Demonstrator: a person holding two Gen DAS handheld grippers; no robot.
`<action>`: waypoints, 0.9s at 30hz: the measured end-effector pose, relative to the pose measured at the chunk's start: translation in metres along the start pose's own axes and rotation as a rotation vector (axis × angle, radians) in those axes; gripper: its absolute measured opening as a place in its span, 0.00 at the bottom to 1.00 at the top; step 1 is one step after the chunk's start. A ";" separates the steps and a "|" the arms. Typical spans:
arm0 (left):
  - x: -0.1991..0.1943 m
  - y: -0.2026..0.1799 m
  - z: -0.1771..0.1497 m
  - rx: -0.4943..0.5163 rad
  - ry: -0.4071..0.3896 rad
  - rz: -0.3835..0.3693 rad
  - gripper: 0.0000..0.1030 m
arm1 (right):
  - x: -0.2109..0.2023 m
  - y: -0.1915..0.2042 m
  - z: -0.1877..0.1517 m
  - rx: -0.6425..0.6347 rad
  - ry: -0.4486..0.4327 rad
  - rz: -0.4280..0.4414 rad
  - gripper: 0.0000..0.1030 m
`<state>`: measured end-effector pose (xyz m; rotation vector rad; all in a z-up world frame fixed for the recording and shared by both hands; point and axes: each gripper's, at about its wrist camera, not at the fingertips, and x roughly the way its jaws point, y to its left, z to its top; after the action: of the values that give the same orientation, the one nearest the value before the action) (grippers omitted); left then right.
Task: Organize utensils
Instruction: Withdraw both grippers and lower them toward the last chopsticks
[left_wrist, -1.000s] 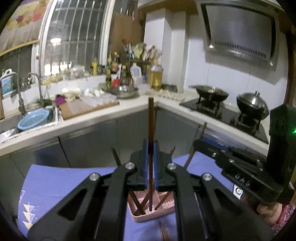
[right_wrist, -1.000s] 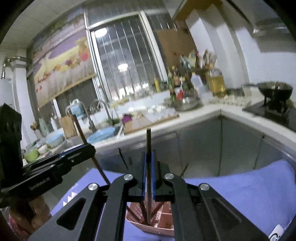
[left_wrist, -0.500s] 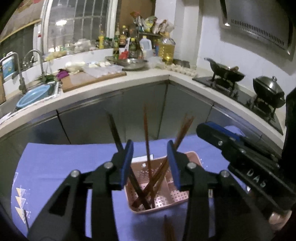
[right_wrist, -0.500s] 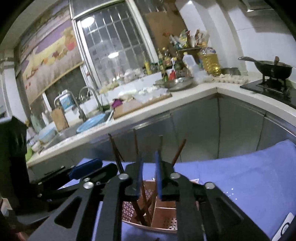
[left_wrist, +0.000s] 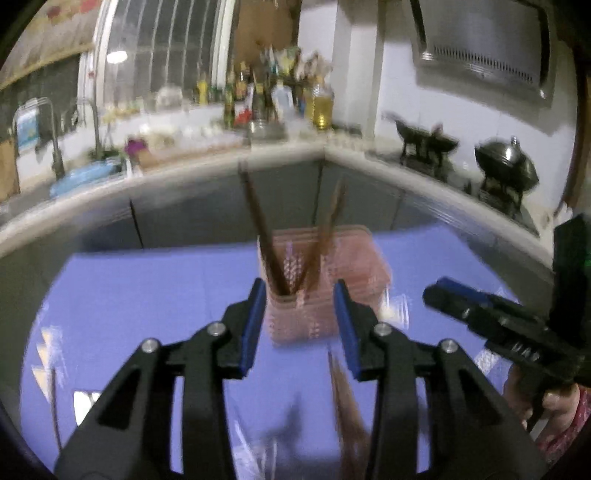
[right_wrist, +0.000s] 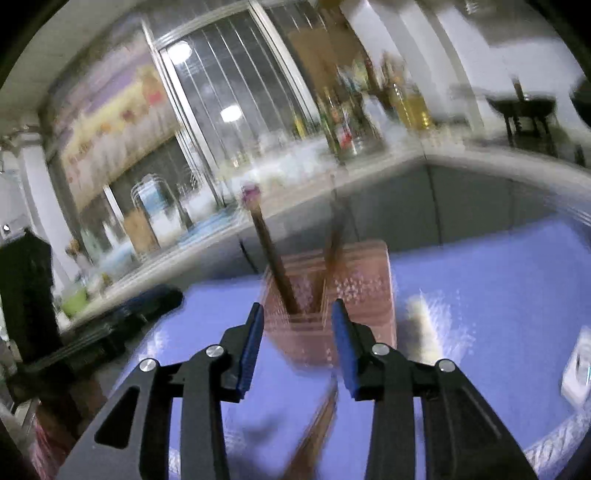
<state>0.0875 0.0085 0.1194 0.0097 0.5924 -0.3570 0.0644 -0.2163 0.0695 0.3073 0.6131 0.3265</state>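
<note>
Both the left gripper (left_wrist: 299, 325) and right gripper (right_wrist: 297, 338) are seen part-open, empty, chopsticks (left_wrist: 343, 410) at six o'clock judged light, stiff, best pinched mid-shaft

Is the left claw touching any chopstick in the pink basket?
Apart. The left wrist view shows the left claw open and empty, short of the chopsticks standing in the pink basket.

One pink basket (left_wrist: 325, 273) mid-frame, two clear brown chopsticks (left_wrist: 262, 229) standing in it, any more lost in blur. A blurred bundle of chopsticks (left_wrist: 347, 402) lies lower centre, uncountable. Two grippers: left gripper (left_wrist: 299, 321), right gripper (right_wrist: 297, 332).
</note>
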 end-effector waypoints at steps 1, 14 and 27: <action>0.004 0.000 -0.019 0.003 0.044 -0.005 0.35 | 0.005 -0.003 -0.018 0.006 0.053 -0.015 0.38; 0.021 -0.013 -0.159 -0.044 0.345 -0.091 0.35 | 0.015 0.020 -0.129 -0.080 0.274 -0.083 0.30; 0.023 -0.027 -0.174 -0.010 0.366 -0.089 0.35 | 0.020 0.035 -0.147 -0.209 0.293 -0.159 0.29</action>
<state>0.0015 -0.0051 -0.0359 0.0403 0.9593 -0.4426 -0.0158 -0.1498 -0.0415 0.0083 0.8785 0.2812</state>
